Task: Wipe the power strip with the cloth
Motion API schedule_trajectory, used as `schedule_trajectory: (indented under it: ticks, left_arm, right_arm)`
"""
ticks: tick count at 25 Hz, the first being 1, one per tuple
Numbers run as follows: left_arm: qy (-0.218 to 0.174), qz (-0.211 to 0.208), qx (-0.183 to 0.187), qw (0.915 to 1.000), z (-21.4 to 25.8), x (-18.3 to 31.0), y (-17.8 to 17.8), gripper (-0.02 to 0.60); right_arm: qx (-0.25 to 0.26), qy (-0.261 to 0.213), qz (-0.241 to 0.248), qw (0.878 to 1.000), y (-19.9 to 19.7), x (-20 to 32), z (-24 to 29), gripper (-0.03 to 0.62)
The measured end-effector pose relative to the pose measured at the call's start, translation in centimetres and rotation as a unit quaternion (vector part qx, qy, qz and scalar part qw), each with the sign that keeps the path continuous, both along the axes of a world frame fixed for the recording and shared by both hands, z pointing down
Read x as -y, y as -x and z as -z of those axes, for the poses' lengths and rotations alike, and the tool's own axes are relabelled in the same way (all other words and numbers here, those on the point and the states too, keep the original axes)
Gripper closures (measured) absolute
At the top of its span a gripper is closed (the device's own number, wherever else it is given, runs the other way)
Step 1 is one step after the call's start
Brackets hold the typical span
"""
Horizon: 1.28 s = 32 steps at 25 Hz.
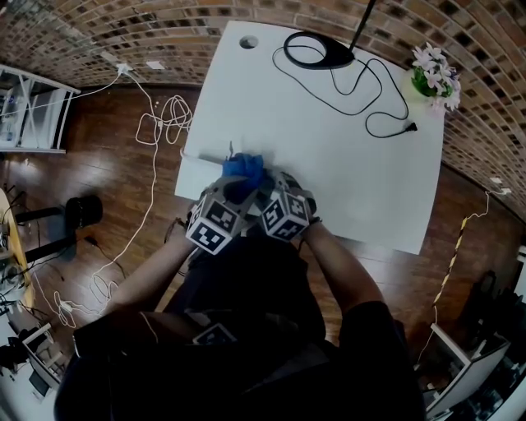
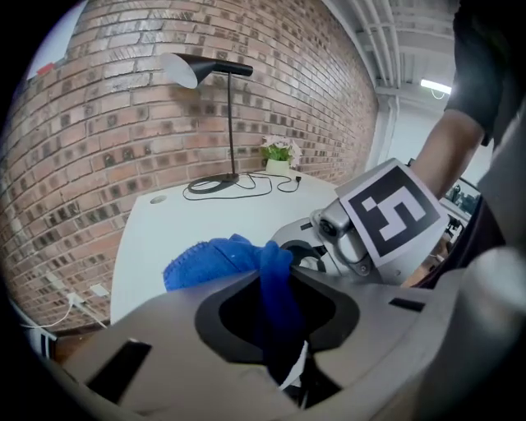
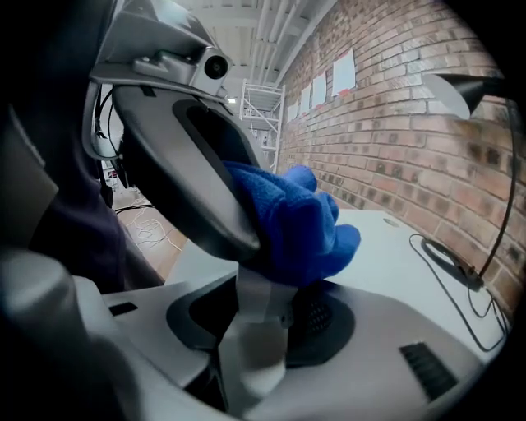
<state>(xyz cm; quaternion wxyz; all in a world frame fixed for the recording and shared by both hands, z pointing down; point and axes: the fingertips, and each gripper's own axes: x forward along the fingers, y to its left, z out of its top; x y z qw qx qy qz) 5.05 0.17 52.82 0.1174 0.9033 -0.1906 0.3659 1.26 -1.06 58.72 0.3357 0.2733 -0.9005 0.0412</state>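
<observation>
both busy, left gripper [image 2: 278,288] clenched on cloth [image 2: 214,259], right gripper [image 3: 261,288] seemingly grasping power strip [image 3: 253,345], lamp [image 2: 215,67] and flowers [image 1: 436,74] beyond

A black desk lamp [image 1: 319,51] stands at the far end of the white rectangular table [image 1: 345,173], near the red-brown brick wall [image 1: 123,25]. Pale pink potted flowers [image 1: 436,74] sit at its far corner.

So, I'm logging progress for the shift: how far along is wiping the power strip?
Pick-up is done: the left hand-held gripper is shut on the blue cloth, and the right hand-held gripper clamps the white power strip. In hand: the cloth lies against the strip at the white table's near edge. Left: the wiping itself; how much is clean cannot be told.
</observation>
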Motion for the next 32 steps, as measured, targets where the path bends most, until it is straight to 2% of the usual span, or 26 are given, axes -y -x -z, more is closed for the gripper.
schedule_trajectory:
  ticks: [5, 7, 13, 19, 24, 32]
  left_arm:
    - [0.016, -0.036, 0.007, 0.9992, -0.3, -1.8, -1.6, 0.515]
    - [0.017, -0.039, 0.013, 0.9990, -0.5, -2.2, -1.9, 0.519]
    - [0.032, -0.054, -0.001, 0.9980, -0.2, -2.2, -2.5, 0.520]
    - [0.026, -0.049, 0.009, 0.9984, -0.7, -2.3, -2.3, 0.520]
    - [0.031, -0.060, 0.001, 0.9977, -0.5, -2.4, -1.9, 0.520]
    - [0.043, -0.106, -0.028, 0.9930, 0.0, -2.2, -1.4, 0.520]
  right_arm:
    - [0.001, -0.006, -0.001, 1.000, 0.0, 0.0, 0.1, 0.436]
    - [0.001, -0.008, -0.001, 1.000, 0.0, 0.0, 0.1, 0.436]
    - [0.002, -0.009, 0.001, 1.000, -0.1, 0.0, 0.0, 0.437]
    - [0.002, -0.010, -0.005, 1.000, -0.5, 0.1, 0.0, 0.436]
    - [0.003, -0.008, -0.014, 1.000, 0.0, 0.0, 0.1, 0.433]
    - [0.002, 0.016, -0.037, 0.999, 0.2, 0.6, 0.2, 0.427]
